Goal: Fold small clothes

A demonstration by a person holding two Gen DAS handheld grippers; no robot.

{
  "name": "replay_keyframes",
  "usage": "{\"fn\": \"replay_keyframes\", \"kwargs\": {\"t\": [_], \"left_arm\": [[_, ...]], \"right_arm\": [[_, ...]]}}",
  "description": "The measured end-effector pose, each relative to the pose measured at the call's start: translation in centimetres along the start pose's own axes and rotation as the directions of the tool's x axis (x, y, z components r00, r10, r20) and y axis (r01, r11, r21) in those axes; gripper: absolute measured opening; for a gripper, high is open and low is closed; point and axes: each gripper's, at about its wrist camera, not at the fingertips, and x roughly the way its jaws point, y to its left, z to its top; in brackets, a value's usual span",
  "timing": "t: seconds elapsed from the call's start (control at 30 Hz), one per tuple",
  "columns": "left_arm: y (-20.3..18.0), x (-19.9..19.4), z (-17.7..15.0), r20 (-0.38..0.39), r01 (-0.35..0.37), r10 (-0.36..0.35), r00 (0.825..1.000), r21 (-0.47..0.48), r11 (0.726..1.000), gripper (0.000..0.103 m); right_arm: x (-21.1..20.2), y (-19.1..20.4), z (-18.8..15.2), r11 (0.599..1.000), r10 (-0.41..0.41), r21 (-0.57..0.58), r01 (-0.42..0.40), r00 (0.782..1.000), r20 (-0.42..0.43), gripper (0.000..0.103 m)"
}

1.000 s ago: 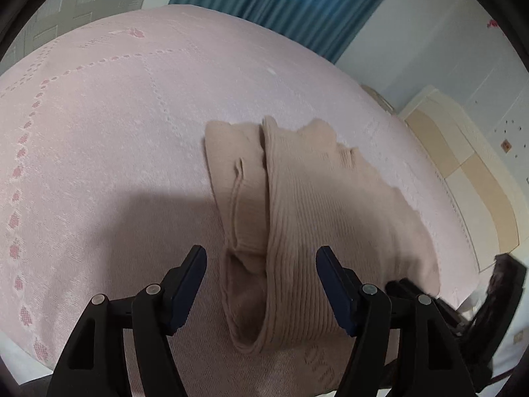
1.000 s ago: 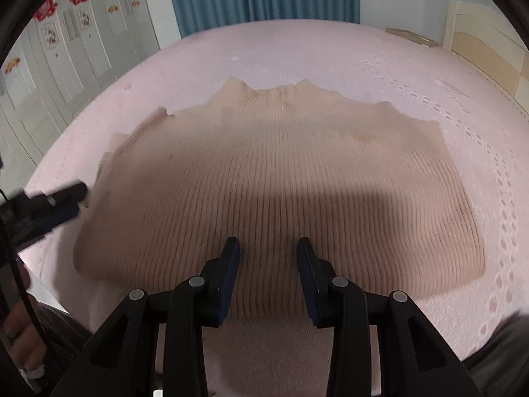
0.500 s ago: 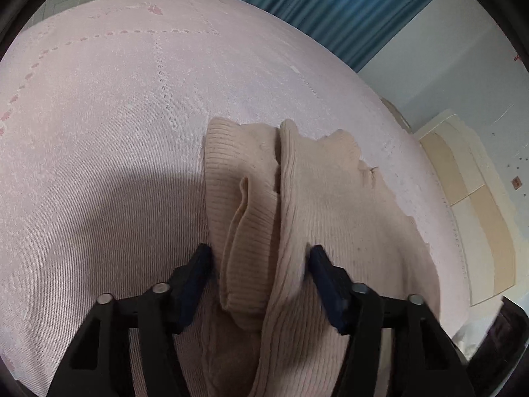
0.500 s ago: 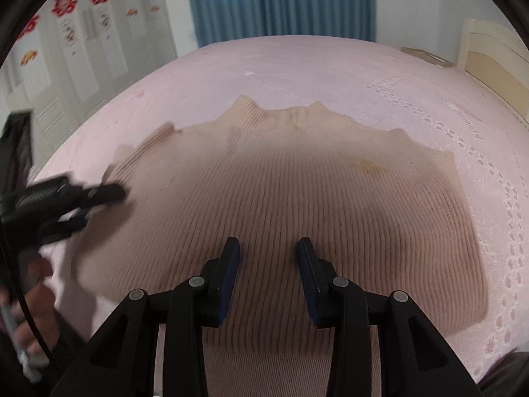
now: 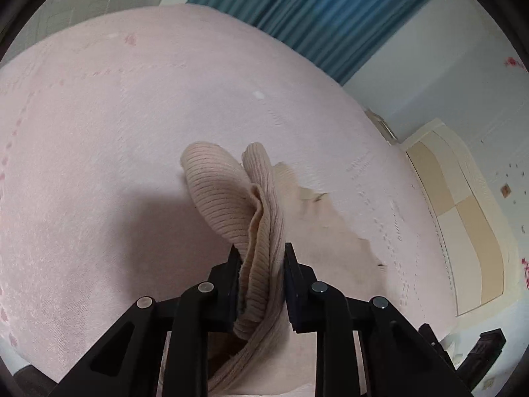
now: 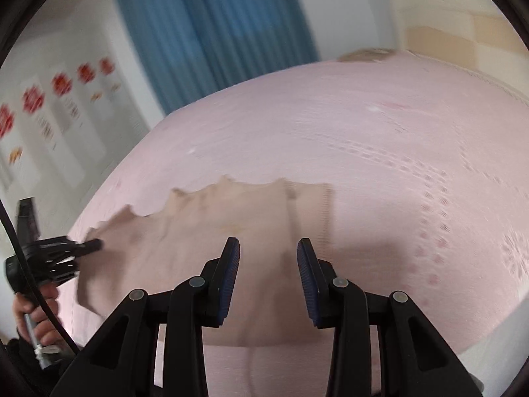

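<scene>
A beige ribbed knit sweater [image 6: 205, 231] lies on the pink bedspread [image 6: 380, 152]. My left gripper [image 5: 261, 266] is shut on a bunched fold of the sweater's side [image 5: 228, 195] and lifts it off the bed. It also shows in the right wrist view [image 6: 89, 244] at the sweater's left edge, held by a hand. My right gripper [image 6: 267, 258] is open and empty, hovering above the sweater's right part. The right wrist view is blurred by motion.
The pink bedspread [image 5: 99, 125] fills both views. Blue curtains [image 5: 324, 16] hang behind the bed. A cream headboard [image 5: 463, 225] stands to the right. White wardrobe doors with red stickers [image 6: 49, 106] stand at the left. The bed's near edge [image 6: 489, 340] is at lower right.
My left gripper closed on the sweater's folded side and raised it. My right gripper opened wider and swung to the right, with the view tilting up.
</scene>
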Motion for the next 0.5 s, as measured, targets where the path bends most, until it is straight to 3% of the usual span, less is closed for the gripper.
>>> {"fn": "replay_keyframes", "kwargs": {"t": [0.1, 0.3, 0.5], "left_arm": [[-3.6, -0.3, 0.3, 0.006, -0.001, 0.001, 1.000, 0.054, 0.999, 0.021], [-9.5, 0.5, 0.0, -0.013, 0.015, -0.014, 1.000, 0.127, 0.992, 0.021], [-15.5, 4.7, -2.5, -0.110, 0.031, -0.009, 0.994, 0.205, 0.978, 0.020]], "right_arm": [[-0.5, -2.5, 0.4, 0.997, 0.034, 0.075, -0.035, 0.999, 0.016, 0.036], [-1.4, -5.1, 0.0, 0.995, -0.002, 0.097, -0.002, 0.999, 0.034, 0.036], [-1.8, -8.1, -0.3, 0.986, 0.005, 0.169, -0.010, 1.000, 0.028, 0.036]]}}
